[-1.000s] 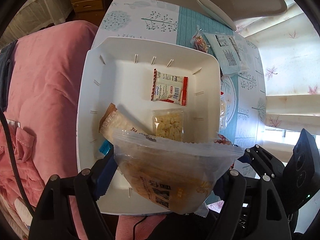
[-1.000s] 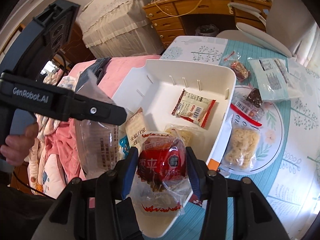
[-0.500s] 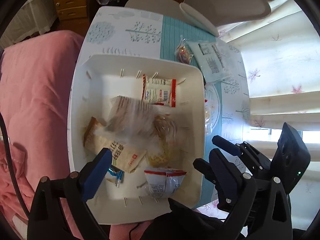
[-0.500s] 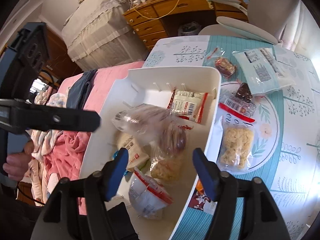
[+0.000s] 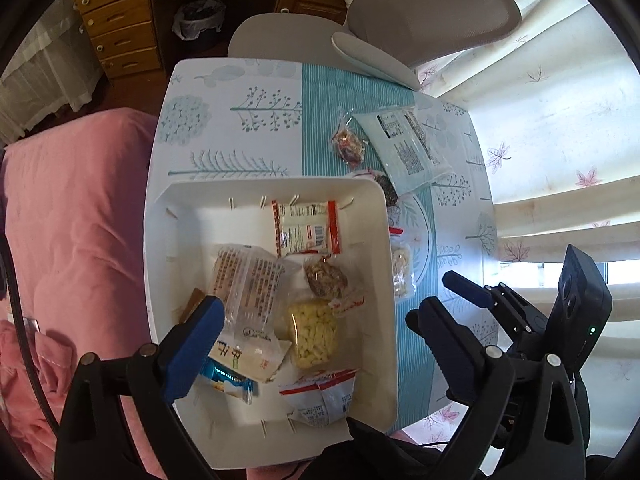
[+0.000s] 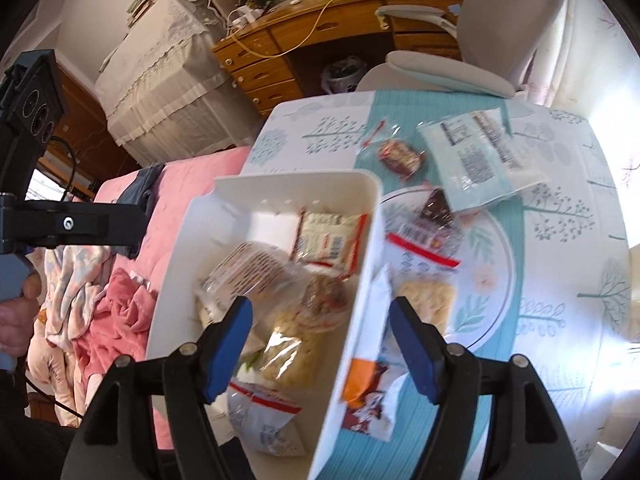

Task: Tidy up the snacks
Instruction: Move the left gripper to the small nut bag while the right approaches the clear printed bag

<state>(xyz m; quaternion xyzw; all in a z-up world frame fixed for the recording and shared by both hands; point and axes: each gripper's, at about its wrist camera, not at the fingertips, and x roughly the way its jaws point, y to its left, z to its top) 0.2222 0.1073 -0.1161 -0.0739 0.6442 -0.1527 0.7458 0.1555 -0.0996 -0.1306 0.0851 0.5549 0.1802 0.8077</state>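
Observation:
A white bin [image 5: 192, 216] [image 6: 360, 272] holds several snack packets: a red-edged white packet [image 5: 306, 228], a clear printed bag [image 5: 248, 280], a dark nut pack [image 5: 326, 278], a yellow puff pack [image 5: 314, 332] and a red-and-white pouch [image 5: 322, 396]. My left gripper [image 5: 316, 332] is open and empty above the bin. My right gripper [image 6: 320, 344] is open and empty over the bin's right wall. More packets lie on the table: a candy pack [image 6: 402, 158], a pale blue pack [image 6: 480, 156], a cracker bag [image 6: 426, 298] on a plate [image 6: 496, 264].
The table has a teal and white patterned cloth [image 5: 240, 120]. A pink blanket [image 5: 72, 216] lies left of the bin. A grey chair [image 5: 420, 20] stands at the far end, with a wooden dresser [image 6: 328, 44] behind. An orange and brown wrapper [image 6: 364, 392] lies beside the bin.
Both grippers opened and let their snack bags fall into the bin. Both then pulled back and up, and the bags now lie among the other packets.

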